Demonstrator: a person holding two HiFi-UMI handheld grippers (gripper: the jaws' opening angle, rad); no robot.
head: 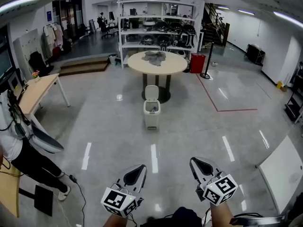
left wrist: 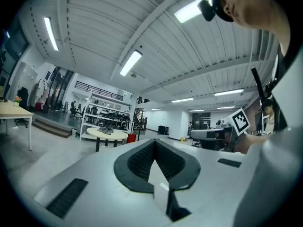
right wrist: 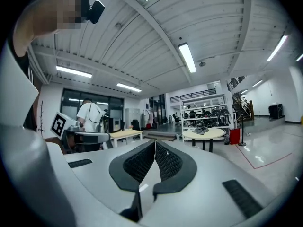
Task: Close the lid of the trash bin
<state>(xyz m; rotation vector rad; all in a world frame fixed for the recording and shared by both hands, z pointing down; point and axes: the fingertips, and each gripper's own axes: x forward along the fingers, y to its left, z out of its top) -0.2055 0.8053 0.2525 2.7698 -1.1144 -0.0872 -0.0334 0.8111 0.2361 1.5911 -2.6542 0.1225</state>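
Item: trash bin point(head: 151, 115), small, pale, boxy
Lid point(head: 151, 92): raised, standing upright at rear edge
Pose: upright, opening dark
Place: grey floor point(head: 199, 136), just before round table point(head: 177, 64)

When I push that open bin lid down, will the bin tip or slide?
The trash bin looks small, slim and plastic, so probably light; on the glossy floor it may slide. Its lid stands upright at the back, so it likely hinges and drops easily; push downward.

1. The left gripper point(head: 136, 173) is formed of pale grey shells lined with black ribbed pads point(left wrist: 138, 161).
2. The right gripper point(head: 200, 166) is built alike.
3. Black-and-white marker cubes point(head: 119, 202) are mounted on both.
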